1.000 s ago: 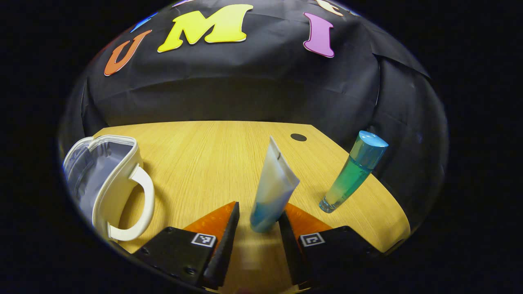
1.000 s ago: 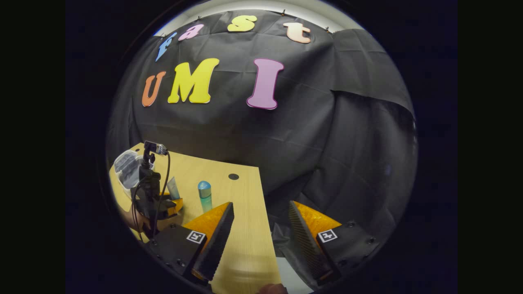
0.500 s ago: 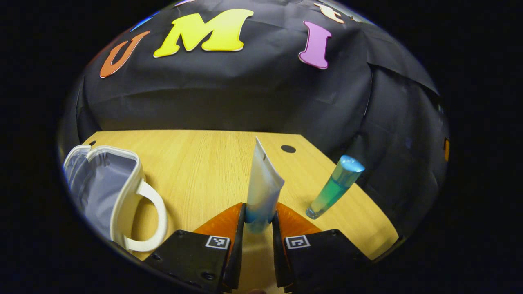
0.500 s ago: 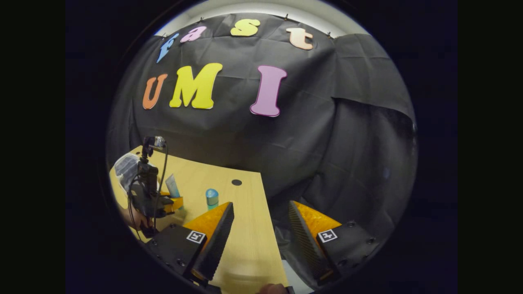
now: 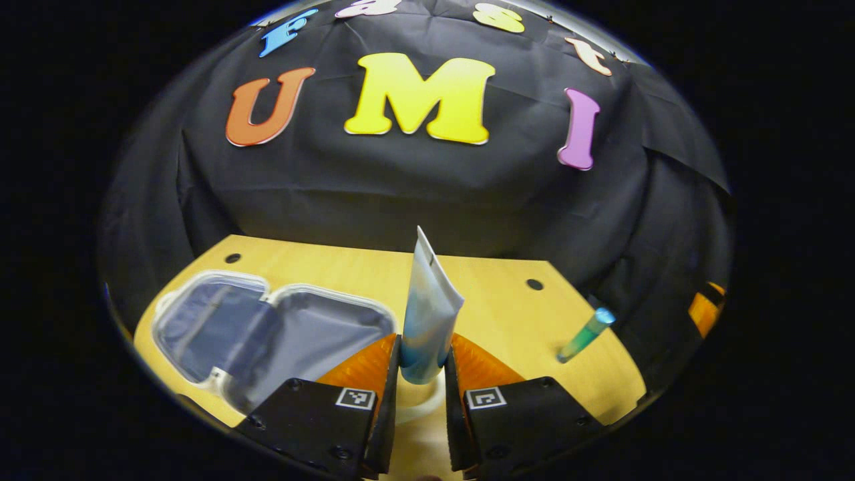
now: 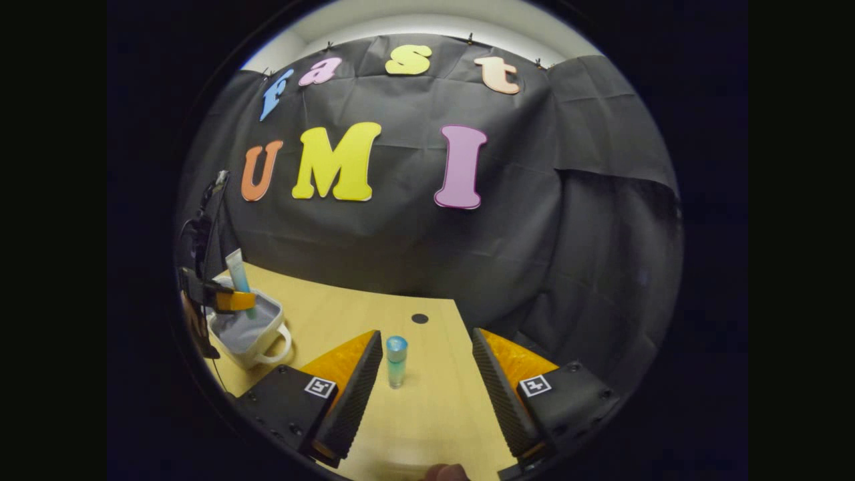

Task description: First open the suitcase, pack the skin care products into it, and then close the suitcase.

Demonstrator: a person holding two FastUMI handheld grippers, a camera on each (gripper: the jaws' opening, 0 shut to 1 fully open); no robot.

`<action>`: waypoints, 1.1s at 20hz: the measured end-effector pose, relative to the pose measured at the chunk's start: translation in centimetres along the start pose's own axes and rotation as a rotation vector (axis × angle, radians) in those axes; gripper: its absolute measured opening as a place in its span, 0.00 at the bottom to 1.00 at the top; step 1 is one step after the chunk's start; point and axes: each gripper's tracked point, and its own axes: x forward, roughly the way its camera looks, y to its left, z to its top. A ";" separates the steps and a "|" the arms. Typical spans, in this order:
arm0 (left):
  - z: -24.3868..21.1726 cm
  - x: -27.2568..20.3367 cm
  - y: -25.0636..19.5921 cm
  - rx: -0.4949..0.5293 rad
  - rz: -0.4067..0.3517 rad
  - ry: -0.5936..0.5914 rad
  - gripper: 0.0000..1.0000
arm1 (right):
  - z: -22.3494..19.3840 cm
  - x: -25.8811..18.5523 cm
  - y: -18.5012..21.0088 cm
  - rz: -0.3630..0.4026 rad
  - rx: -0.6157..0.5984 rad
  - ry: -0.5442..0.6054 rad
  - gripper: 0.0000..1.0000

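Upright, the tube (image 5: pixel 427 314) stands cap-down in the left gripper (image 5: pixel 422 374).

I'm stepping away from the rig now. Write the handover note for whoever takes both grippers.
Left gripper: shut on the tube, held upright above the open suitcase.
Right gripper: open, holding nothing, low over the table with the bottle standing ahead of its fingers.
Done: suitcase opened, tube picked up.
Left: put the tube in, pack the bottle, close the suitcase.
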 end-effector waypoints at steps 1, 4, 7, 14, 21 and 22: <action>-1.0 0.3 2.5 0.017 0.051 0.039 0.35 | 0.1 0.1 0.7 0.001 -0.007 -0.002 0.81; -4.6 1.4 9.0 0.011 0.215 0.175 0.35 | 1.1 0.0 2.3 0.014 -0.019 -0.013 0.81; -8.5 3.2 13.3 0.043 0.325 0.330 0.35 | 1.1 -0.1 2.9 0.013 -0.036 -0.006 0.81; -11.7 4.2 16.7 0.155 0.479 0.537 0.34 | 0.7 -0.9 1.4 -0.025 -0.032 0.012 0.81; -11.9 5.4 16.7 0.238 0.580 0.678 0.36 | 0.4 -1.4 -1.9 -0.069 0.048 0.013 0.81; -12.1 5.7 16.8 0.231 0.582 0.690 0.41 | 0.3 -1.5 -2.4 -0.075 0.056 0.014 0.81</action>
